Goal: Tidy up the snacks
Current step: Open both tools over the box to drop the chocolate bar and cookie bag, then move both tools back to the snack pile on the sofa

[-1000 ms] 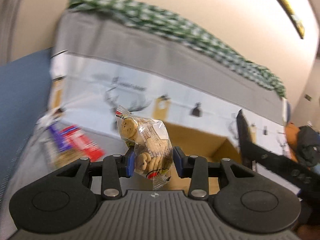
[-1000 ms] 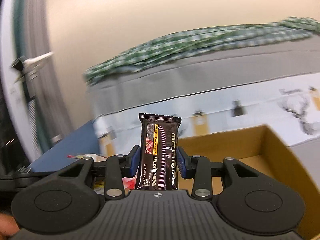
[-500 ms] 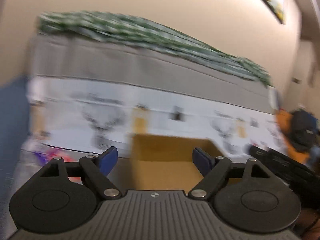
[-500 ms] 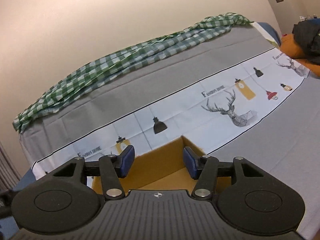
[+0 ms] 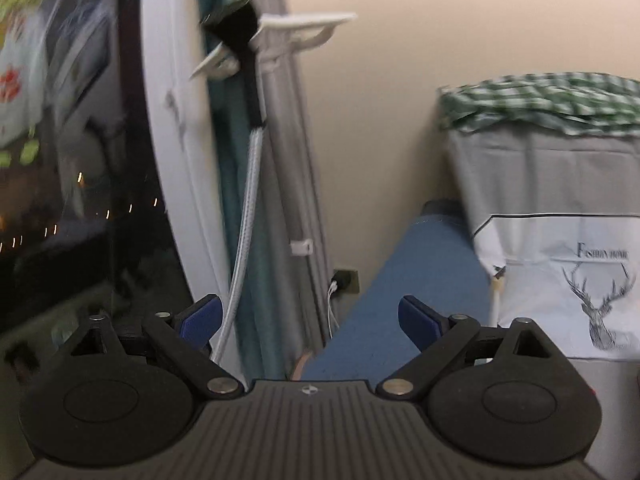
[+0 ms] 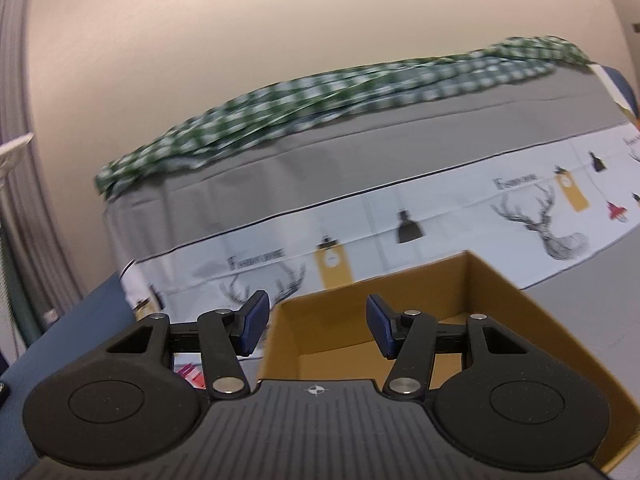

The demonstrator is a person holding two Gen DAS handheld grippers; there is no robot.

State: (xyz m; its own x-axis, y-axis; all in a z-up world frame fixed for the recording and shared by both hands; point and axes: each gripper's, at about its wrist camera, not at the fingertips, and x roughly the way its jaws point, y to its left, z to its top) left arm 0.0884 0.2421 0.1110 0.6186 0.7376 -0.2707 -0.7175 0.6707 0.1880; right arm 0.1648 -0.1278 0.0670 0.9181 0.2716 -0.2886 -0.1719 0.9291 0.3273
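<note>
In the right wrist view an open brown cardboard box (image 6: 500, 292) stands just beyond my right gripper (image 6: 316, 308). That gripper is open, with nothing between its blue pads (image 6: 252, 324). A bit of a red snack wrapper (image 6: 188, 372) shows under its left finger, on the table beside the box. My left gripper (image 5: 308, 312) points away from the box, at a wall corner. Its jaws are opening wide and hold nothing. No snack shows in the left wrist view, and the box's inside is mostly hidden.
A grey cloth with a white deer-print band (image 6: 400, 224) covers the table, and a green checked cloth (image 6: 320, 108) lies along its far edge. In the left wrist view there are a dark window (image 5: 60, 200), a curtain (image 5: 288, 160), a hanging white cable (image 5: 248, 208) and a blue surface (image 5: 420, 280).
The left gripper let go of its cookie bag, opened wide and swung left, from the box to the window corner. The right gripper let go of its dark snack bar and opened over the box.
</note>
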